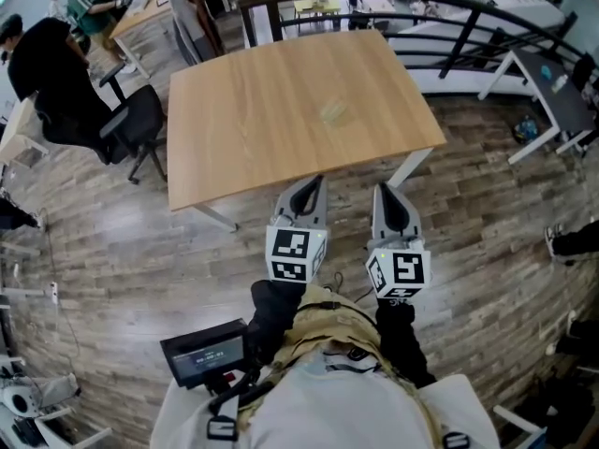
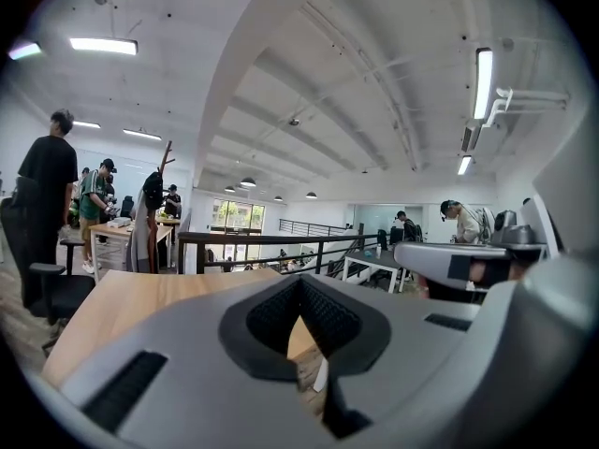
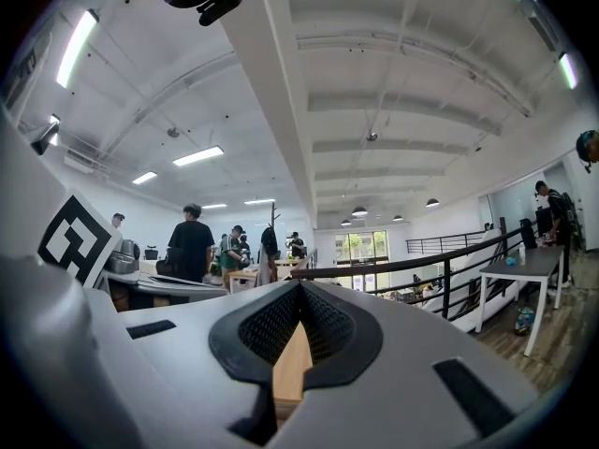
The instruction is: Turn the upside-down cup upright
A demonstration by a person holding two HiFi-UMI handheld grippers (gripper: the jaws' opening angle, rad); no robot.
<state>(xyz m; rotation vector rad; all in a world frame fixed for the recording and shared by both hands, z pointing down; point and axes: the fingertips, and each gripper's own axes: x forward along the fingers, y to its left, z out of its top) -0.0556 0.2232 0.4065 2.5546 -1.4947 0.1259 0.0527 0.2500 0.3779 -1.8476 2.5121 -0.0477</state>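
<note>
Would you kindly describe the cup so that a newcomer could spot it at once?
Find the light wooden table beside the black railing. The cup sits slightly right of the tabletop's middle. It is see-through, and nothing else lies on that table.

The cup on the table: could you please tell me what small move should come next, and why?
Probably reach the left gripper forward toward the cup, opening it: it and the right gripper are shut, empty and short of the table, where the cup stands untouched.

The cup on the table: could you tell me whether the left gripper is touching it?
Apart. The head view shows bare tabletop between the cup and the left gripper at the near edge.
</note>
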